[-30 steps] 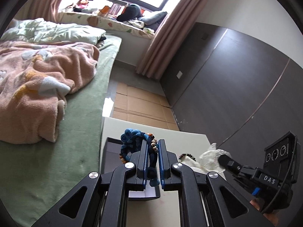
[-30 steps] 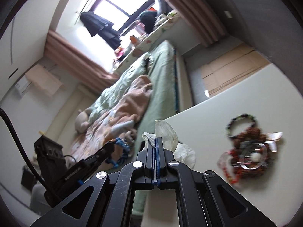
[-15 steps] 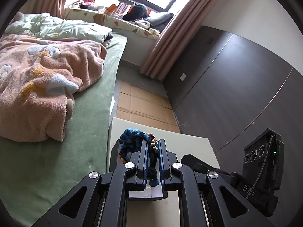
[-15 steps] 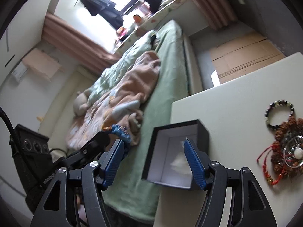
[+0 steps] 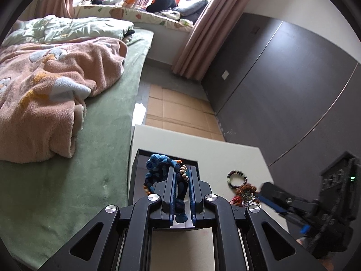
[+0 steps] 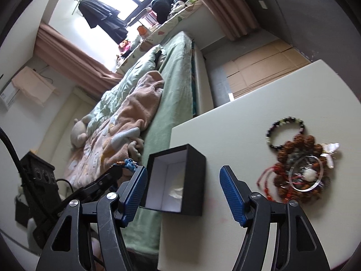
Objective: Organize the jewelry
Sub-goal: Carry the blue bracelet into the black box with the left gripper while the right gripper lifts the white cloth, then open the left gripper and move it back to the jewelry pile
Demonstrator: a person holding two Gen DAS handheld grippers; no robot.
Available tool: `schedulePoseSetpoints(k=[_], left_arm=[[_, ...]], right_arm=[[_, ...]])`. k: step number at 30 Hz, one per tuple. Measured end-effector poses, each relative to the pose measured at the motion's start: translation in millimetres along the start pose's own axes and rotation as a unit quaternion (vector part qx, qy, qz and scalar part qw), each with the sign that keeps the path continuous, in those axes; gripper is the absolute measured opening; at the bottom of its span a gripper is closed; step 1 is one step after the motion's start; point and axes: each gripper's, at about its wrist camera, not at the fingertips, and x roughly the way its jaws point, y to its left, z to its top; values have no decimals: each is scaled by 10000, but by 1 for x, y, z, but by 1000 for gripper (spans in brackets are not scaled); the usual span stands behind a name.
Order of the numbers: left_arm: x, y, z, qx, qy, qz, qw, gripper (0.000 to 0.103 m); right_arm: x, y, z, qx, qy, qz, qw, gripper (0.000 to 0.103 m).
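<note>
The open black square box [image 5: 165, 158] was largely hidden behind the left gripper [image 5: 182, 180], which, angled downward, was clamped on a blue knotted-cord beaded bracelet [image 5: 158, 169], while the right gripper [image 6: 183, 194] stood with jaws apart, nothing between them.

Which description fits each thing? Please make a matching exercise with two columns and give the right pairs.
Things:
1. blue knotted bracelet
2. black box
3. dark bead bracelet
4. right gripper

Descriptions:
a. lies on the table beside the jewelry pile
b. clamped in the left gripper
c. open, nothing between its fingers
d. open-topped, white inside

Pairs: 1-b, 2-d, 3-a, 4-c
</note>
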Motion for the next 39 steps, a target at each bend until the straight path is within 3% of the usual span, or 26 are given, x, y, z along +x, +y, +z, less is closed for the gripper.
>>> schedulePoseSetpoints(k=[4, 6, 8, 9, 19, 28, 34, 36, 39], left_arm=[[22, -5, -4, 57, 561, 41, 9984, 16], [30, -6, -7, 44, 777, 40, 9970, 35], [33, -6, -10, -22, 778, 61, 9970, 69], [31, -6, -10, -48, 707, 57, 9975, 72], [28, -32, -13, 103, 491, -147, 9986, 72], [39, -71, -25, 442, 511, -332, 9972, 72], [59, -99, -37, 817, 675, -356, 9937, 72], [63, -104, -40, 903, 692, -347, 9929, 71], [77, -111, -45, 1065, 797, -237, 9908, 61]], right_arm=[[-14, -10, 1, 54, -85, -61, 9999, 67], [-19, -14, 2, 95, -115, -83, 9999, 67], [-28, -21, 4, 167, -186, -88, 9996, 67], [-33, -25, 5, 210, -242, -84, 9995, 67], [-83, -65, 15, 505, -582, -432, 9961, 67], [-94, -103, 13, 1043, -365, -840, 9903, 67], [-90, -131, 9, 1622, -157, -738, 9839, 67], [-90, -136, 9, 1703, -160, -679, 9829, 67], [-92, -140, 7, 1761, -167, -676, 9819, 67]])
